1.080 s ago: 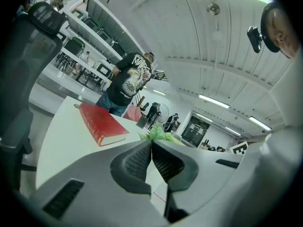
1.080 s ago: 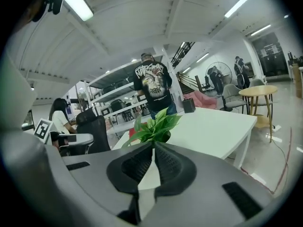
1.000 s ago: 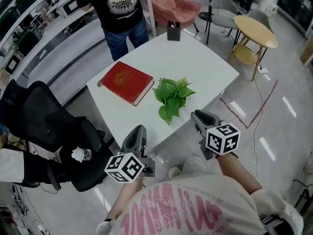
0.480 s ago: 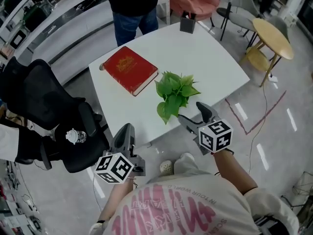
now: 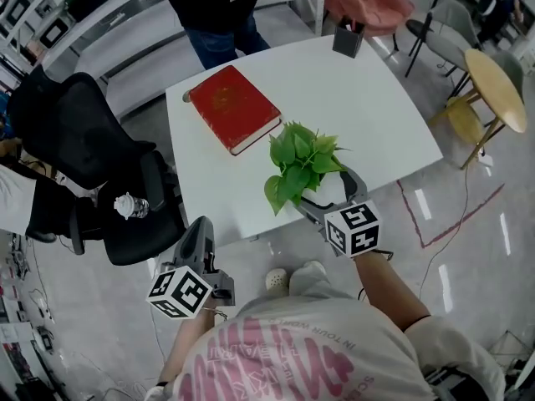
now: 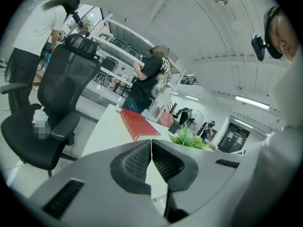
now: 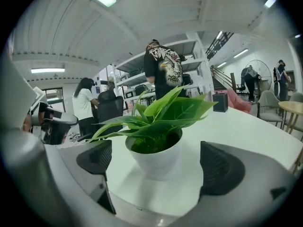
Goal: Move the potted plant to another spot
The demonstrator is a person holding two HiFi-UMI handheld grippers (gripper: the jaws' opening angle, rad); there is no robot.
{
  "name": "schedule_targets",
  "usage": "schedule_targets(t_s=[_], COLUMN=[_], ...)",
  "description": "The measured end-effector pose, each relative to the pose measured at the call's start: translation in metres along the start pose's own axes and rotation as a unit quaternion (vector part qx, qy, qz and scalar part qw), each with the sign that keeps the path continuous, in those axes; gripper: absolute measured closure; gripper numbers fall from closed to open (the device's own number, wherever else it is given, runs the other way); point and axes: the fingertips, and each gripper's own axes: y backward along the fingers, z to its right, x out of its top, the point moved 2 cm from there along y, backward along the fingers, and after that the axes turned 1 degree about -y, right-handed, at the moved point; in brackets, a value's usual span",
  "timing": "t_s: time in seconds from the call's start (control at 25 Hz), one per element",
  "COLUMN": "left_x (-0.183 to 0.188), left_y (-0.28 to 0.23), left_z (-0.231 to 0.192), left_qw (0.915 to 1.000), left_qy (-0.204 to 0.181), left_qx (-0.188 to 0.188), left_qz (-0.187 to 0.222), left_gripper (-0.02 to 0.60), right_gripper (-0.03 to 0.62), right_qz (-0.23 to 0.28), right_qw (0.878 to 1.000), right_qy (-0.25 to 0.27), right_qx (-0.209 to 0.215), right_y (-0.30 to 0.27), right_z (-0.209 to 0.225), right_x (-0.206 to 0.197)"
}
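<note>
My right gripper (image 5: 324,195) has just been opening its jaws. They stand wide, with the plant (image 7: 154,161) between them, untouched, near the table (image 5: 376,98) edge. My left gripper (image 6: 151,145) is clenched and empty.

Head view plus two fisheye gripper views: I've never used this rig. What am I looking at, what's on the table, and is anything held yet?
No robot here: a person holds a pair of tongs in each hand, each bearing a marker cube. The head view looks down from the person's head; each gripper view looks along one pair's jaws. On the white square table are a red hardcover book and a green leafy plant in a white pot. The right tongs have just been opening; the pot stands between their jaws, pads clear of it. The left tongs are shut and empty. Nothing is held.
</note>
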Motion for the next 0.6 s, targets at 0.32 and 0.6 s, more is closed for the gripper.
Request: schedule_targets(t_s=[0.32,0.6], left_x=[-0.011,-0.014], left_y=[0.022,0.038], left_z=[-0.006,-0.012], left_qw=[0.9984,0.9963], left_qy=[0.025,0.037], left_qx=[0.048,0.072], left_qz=[0.016,0.029], left_gripper=[0.557,0.557], right_gripper=[-0.001,-0.001], right_qz=[0.007,0.008], right_qw=[0.999,0.999], right_qy=[0.041,0.044], right_qx=[0.031,0.021], right_y=[-0.018,-0.031], right_z=[-0.006,-0.004], right_x=[0.006,0.007])
